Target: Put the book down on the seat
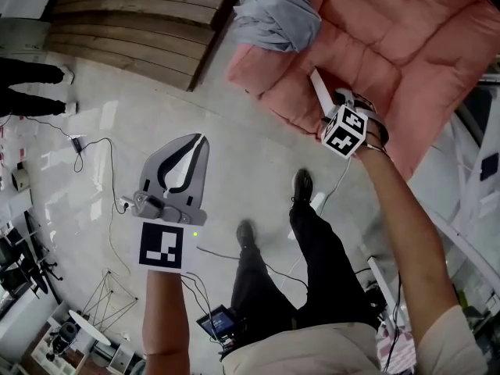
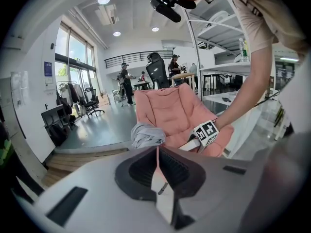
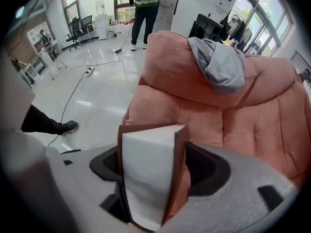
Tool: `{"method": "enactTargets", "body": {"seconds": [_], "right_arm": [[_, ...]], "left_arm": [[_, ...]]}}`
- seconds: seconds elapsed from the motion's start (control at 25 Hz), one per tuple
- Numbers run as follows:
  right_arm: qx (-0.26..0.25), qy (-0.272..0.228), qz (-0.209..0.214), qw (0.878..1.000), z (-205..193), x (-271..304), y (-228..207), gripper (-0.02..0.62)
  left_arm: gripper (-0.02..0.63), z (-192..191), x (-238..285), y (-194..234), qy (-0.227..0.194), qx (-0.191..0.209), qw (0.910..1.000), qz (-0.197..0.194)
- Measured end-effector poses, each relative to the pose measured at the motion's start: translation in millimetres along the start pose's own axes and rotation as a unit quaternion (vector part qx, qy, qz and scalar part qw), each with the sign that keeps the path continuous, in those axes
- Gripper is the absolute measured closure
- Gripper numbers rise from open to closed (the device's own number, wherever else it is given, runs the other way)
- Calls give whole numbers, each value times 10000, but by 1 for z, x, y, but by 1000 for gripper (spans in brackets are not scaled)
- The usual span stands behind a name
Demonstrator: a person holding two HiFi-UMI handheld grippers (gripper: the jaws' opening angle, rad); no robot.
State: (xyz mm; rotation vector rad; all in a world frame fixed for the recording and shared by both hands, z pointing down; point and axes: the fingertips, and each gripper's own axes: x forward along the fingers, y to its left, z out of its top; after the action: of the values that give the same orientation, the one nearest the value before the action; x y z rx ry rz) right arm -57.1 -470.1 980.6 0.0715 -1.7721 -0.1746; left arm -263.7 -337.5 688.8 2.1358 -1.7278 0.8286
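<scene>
Reaching out almost straight, the right arm [image 1: 406, 233] puts the right gripper [image 3: 154, 161] at the edge of the pink seat [image 1: 422, 61]. Its jaws are spread wide, and the book [image 3: 146, 188] stands loose between them with its pages toward the camera. The left gripper [image 2: 157, 154] hangs over the floor [image 1: 258, 155], jaws together and empty. In the head view the marker cube [image 1: 345, 130] hides most of the book, and whether the book touches the cushion cannot be told. A grey garment [image 1: 277, 14] covers part of the chair.
</scene>
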Motion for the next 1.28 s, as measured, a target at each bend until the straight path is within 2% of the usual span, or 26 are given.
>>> {"method": "enactTargets", "body": {"seconds": [0.24, 0.8, 1.08, 1.28], "right_arm": [[-4, 53, 203, 9998, 4, -21, 10, 241], [339, -118, 17, 9994, 18, -106, 19, 241], [537, -567, -475, 9958, 32, -185, 7, 272], [714, -1323, -1113, 9824, 60, -283, -5, 346]], "left_arm": [[586, 17, -17, 7, -114, 117, 9999, 15], [586, 75, -87, 11, -471, 542, 9974, 31], [586, 113, -130, 4, -705, 728, 9948, 55], [586, 149, -170, -2, -1003, 833, 9914, 84]]}}
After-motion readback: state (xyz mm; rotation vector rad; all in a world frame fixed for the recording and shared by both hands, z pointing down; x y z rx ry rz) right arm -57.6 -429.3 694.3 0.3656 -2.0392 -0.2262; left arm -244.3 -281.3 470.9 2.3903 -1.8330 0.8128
